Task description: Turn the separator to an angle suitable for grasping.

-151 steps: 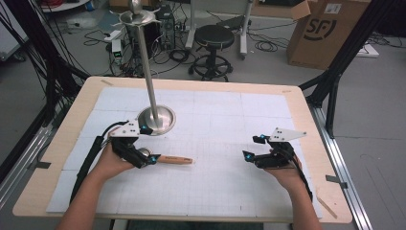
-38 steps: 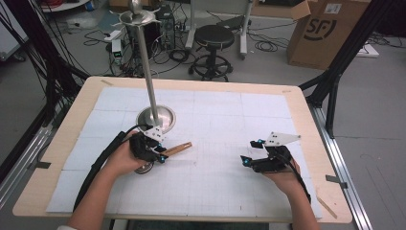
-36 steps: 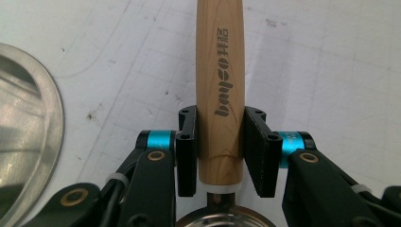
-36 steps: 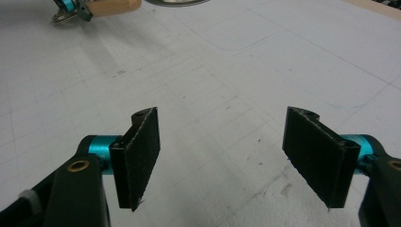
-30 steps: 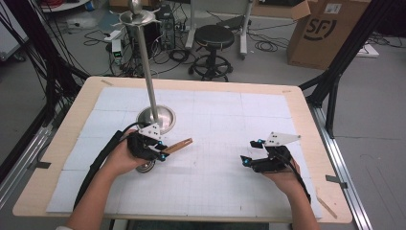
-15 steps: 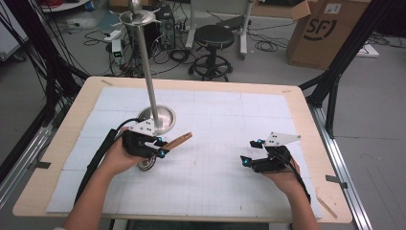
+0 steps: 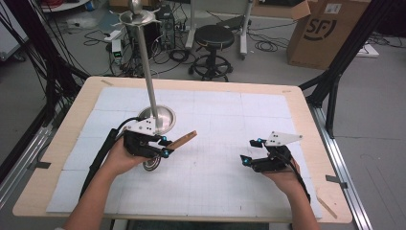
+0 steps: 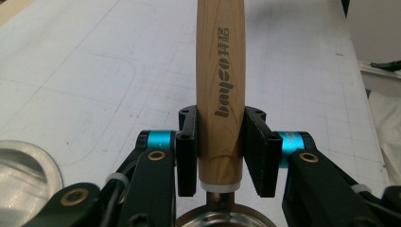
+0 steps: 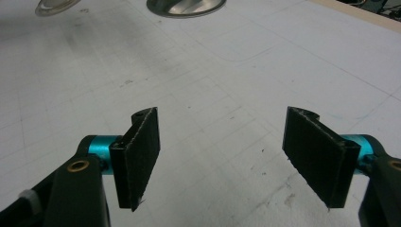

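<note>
Wooden handle point(image 8: 221, 90) is clamped between the two jaws of the left gripper point(image 8: 221, 156), near the end where the wood meets a metal part. In the high view the handle point(image 7: 182, 141) points up and to the right, lifted off the white mat point(image 7: 230, 172), just beside the round metal base point(image 7: 160, 119) of a tall stand with a thin pole point(image 7: 146, 67).

So the grasp and the lift seem done. What is left, I judge, is to bring the tool to the stand, perhaps to hang it at the top; no part of this is yet done.

The right gripper point(image 9: 222, 151) hangs low over the mat with its jaws wide apart and nothing between them, well apart from the tool.

The working end of the tool is hard to read: below the left hand point(image 7: 125, 154) something round and wiry point(image 7: 152, 164) shows, maybe a whisk or a strainer, but I cannot tell. The top of the stand point(image 7: 136, 17) is cut by the picture edge.
</note>
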### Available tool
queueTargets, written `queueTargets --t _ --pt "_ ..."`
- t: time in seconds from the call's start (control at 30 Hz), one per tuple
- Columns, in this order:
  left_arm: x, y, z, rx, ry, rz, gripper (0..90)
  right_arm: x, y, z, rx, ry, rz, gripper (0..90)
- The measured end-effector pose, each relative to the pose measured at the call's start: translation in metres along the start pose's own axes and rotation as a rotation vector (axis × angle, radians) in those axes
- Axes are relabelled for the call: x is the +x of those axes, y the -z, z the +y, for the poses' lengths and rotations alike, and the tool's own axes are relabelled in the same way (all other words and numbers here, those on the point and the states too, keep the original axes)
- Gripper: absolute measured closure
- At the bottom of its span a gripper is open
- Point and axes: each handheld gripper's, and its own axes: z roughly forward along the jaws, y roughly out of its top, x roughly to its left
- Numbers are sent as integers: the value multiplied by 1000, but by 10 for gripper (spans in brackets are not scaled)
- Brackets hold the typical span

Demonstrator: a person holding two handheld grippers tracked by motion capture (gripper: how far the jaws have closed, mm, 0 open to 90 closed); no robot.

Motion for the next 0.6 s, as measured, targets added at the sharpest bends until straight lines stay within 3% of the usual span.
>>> queueTargets --t 0.6 --pt "-2 1 3 -93 3 -32 684 2 3 4 -33 -4 11 271"
